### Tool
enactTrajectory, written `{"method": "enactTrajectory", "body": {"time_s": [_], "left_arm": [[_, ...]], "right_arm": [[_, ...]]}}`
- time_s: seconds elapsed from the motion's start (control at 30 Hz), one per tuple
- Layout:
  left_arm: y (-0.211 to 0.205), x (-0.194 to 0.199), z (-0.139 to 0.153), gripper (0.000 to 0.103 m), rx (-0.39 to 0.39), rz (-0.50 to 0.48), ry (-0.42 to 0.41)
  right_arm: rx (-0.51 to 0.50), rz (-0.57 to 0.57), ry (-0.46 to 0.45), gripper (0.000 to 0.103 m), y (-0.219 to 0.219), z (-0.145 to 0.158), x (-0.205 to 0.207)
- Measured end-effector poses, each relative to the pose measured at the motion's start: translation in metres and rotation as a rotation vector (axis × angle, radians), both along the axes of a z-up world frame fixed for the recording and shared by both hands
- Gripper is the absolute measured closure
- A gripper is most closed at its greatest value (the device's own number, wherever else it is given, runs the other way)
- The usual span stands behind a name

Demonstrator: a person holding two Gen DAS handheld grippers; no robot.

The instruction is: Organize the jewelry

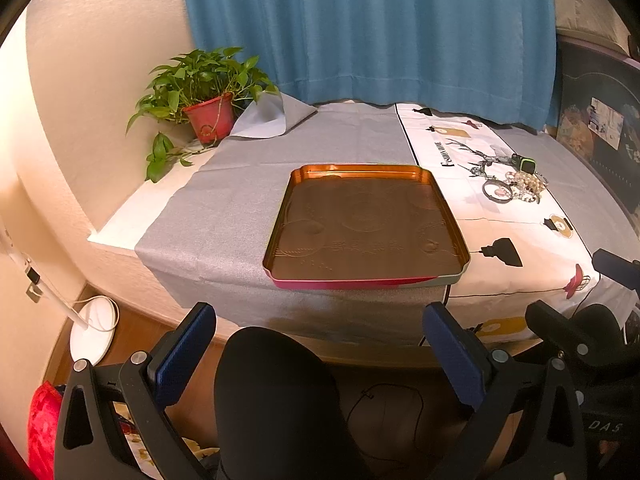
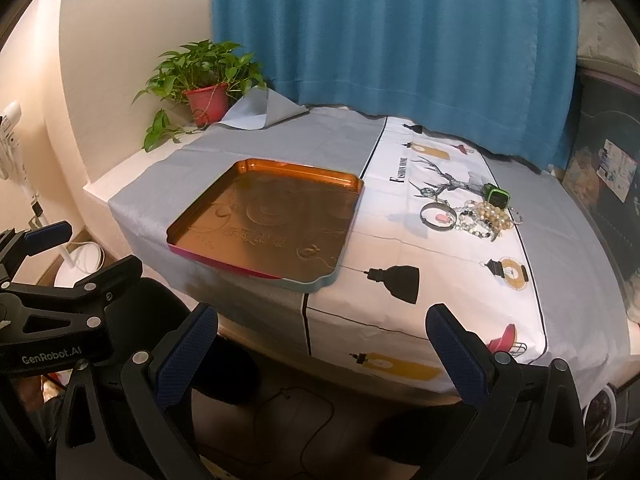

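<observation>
A pile of jewelry (image 2: 480, 218) lies on the printed white cloth at the right: a metal bangle (image 2: 438, 218), pearl bead strings (image 2: 494, 216) and a green smartwatch (image 2: 496, 197). The pile also shows in the left wrist view (image 1: 516, 188). An empty copper-coloured tin tray (image 1: 304, 248) sits on the grey cloth; it shows in the right wrist view too (image 2: 188, 236). My left gripper (image 1: 320, 344) is open and empty, below the table's front edge. My right gripper (image 2: 322, 346) is open and empty, at the front edge, well short of the jewelry.
A potted plant (image 1: 204, 92) in a red pot stands at the back left corner. A blue curtain (image 2: 380, 40) hangs behind the table. A person's dark knee (image 1: 276, 392) is between the left fingers. A white lamp base (image 1: 94, 328) and cables lie on the floor.
</observation>
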State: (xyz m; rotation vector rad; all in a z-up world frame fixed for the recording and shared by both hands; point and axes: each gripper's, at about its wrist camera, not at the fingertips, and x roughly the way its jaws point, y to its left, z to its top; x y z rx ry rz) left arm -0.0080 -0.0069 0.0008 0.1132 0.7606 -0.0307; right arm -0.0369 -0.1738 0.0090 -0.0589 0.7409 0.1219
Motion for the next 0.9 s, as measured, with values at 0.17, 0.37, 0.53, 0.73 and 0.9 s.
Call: {"method": "enactTrajectory", "body": {"time_s": [0.17,0.37,0.53,0.73,0.9], "left_arm": [[-0.0004,-0.0007,0.0002,0.000,0.000,0.002,0.000],[-0.0008,-0.0011,0.0002,0.000,0.003,0.000,0.000],[0.0011,-0.0005,0.0012,0.000,0.005,-0.001,0.000],[0.0013,-0.0007,0.0016,0.000,0.006,-0.001,-0.001],[0.0008,-0.0022,0.0018,0.000,0.006,0.001,-0.001]], "right_arm": [[0.000,0.000,0.001,0.000,0.0001,0.0008,-0.0004],[0.001,-0.002,0.000,0.000,0.0008,0.0009,-0.0007],[0.001,-0.002,0.001,0.000,0.0004,0.0001,-0.0012],[0.002,-0.002,0.001,0.000,0.0001,-0.0004,-0.0015],[0.004,-0.005,0.001,0.000,-0.0008,-0.0013,-0.0023]]}}
